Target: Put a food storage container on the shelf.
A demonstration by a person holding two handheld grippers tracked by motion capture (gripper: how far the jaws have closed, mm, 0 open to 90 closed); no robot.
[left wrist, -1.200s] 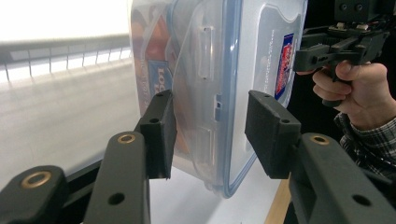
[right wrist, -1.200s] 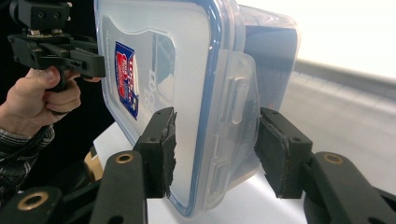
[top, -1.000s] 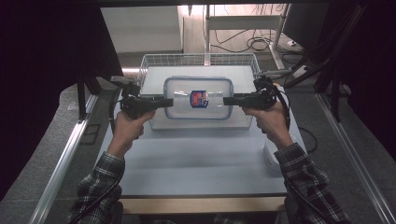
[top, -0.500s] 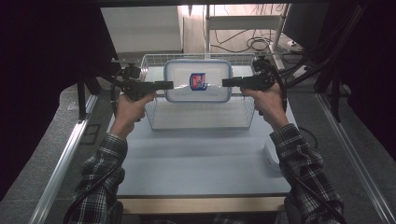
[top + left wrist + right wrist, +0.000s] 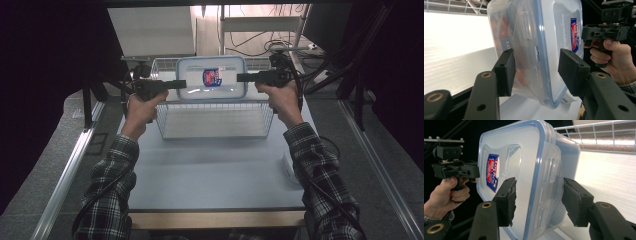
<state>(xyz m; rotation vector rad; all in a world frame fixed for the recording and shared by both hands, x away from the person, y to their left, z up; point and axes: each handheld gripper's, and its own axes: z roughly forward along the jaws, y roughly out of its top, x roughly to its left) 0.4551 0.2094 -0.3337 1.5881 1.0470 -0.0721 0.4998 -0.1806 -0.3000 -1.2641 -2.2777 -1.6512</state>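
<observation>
- Container [image 5: 212, 80]: one clear plastic box with a blue-rimmed lid clipped on. It is raised over the far half of the wire basket [image 5: 215, 136], tipped so that the lid faces the person. I judge it is carried by its two short ends to keep it level from side to side while it goes into the basket.
- Table [image 5: 215, 170]: one pale top, on the near side of the basket and under it.
- Hands: two, in plaid sleeves. The left hand [image 5: 142, 102] is at the basket's left rim and the right hand [image 5: 280, 97] at its right rim, each clenched round a gripper handle.
- Left gripper [image 5: 182, 84]: one, at the container's left end, above the basket.
  - The jaws have just been opening, with the container between them.
  - One pad [image 5: 505, 72] lies against the base. The other pad [image 5: 571, 72] shows a sliver of gap to the lid.
  - I cannot tell whether it is grasping.
- Right gripper [image 5: 240, 77]: one, at the container's right end, also just opening around the container.
  - One pad [image 5: 507, 200] overlaps the lid and the other pad [image 5: 575, 202] sits close to the base.
  - The grip is likewise unclear.
- Basket: one, empty, on the table.
- Label [image 5: 211, 77]: one red and blue sticker on the lid.
</observation>
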